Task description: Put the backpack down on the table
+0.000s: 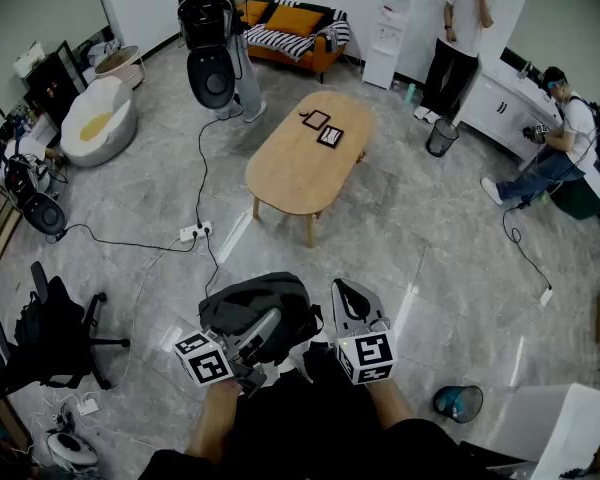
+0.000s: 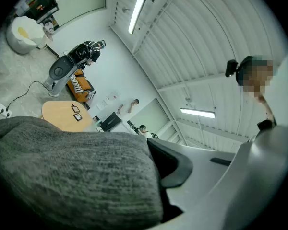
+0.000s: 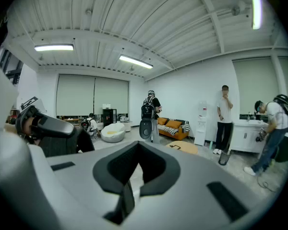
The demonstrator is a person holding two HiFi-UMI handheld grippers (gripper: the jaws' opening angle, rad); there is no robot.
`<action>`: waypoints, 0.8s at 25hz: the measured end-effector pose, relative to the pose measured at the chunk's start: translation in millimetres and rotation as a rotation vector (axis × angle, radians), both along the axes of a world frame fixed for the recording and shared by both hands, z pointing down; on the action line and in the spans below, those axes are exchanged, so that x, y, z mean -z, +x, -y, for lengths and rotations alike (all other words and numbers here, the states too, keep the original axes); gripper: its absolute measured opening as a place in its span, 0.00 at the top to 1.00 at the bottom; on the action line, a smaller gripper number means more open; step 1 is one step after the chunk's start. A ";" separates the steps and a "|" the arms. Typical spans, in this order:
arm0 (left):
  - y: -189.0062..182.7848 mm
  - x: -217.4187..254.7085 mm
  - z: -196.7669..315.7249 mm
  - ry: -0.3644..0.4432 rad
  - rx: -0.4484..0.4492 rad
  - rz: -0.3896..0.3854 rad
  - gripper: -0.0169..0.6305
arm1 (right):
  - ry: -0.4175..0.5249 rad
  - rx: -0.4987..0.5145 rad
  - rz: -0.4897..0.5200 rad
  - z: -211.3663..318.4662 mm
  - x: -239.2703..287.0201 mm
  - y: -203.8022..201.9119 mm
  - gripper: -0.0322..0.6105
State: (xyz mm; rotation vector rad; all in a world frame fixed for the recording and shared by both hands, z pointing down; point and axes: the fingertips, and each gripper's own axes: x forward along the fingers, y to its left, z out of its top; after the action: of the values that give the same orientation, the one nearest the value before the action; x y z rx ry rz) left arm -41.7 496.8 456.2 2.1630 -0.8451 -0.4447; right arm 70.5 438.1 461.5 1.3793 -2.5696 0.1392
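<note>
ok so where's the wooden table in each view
Head view: wooden table, upper centre.
Left gripper view: table, small, left of centre.
Right gripper view: table, small, just right of centre.
Shared landmark: orange sofa beyond the table.

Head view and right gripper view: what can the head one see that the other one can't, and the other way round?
Only the head view shows the white power strip lying on the floor and the black office chair. Only the right gripper view shows the ceiling lights and the window blinds. Both show the wooden table, the orange sofa, the white beanbag and the standing person in a white shirt.
</note>
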 end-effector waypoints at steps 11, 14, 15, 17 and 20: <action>4.4 -9.8 4.5 -0.030 -0.011 -0.020 0.89 | 0.003 0.024 0.036 2.8 -3.8 -6.4 0.94; 5.0 -9.0 5.2 -0.027 -0.017 -0.023 0.89 | -0.017 0.012 0.034 3.6 -7.1 -5.4 0.94; 5.5 -8.7 5.8 -0.024 -0.019 -0.024 0.89 | -0.022 0.011 0.037 4.2 -7.5 -4.3 0.94; 6.7 -9.2 7.0 -0.027 -0.021 -0.022 0.89 | -0.030 0.010 0.046 4.9 -8.2 -2.2 0.94; 4.7 -11.6 7.4 -0.023 -0.027 -0.014 0.89 | -0.039 0.005 0.060 3.7 -10.7 -2.4 0.94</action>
State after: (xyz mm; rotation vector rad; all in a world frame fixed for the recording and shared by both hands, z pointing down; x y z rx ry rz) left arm -37.0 489.5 467.8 2.1456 -0.8084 -0.4343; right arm 68.2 434.4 472.3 1.3747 -2.6041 0.2313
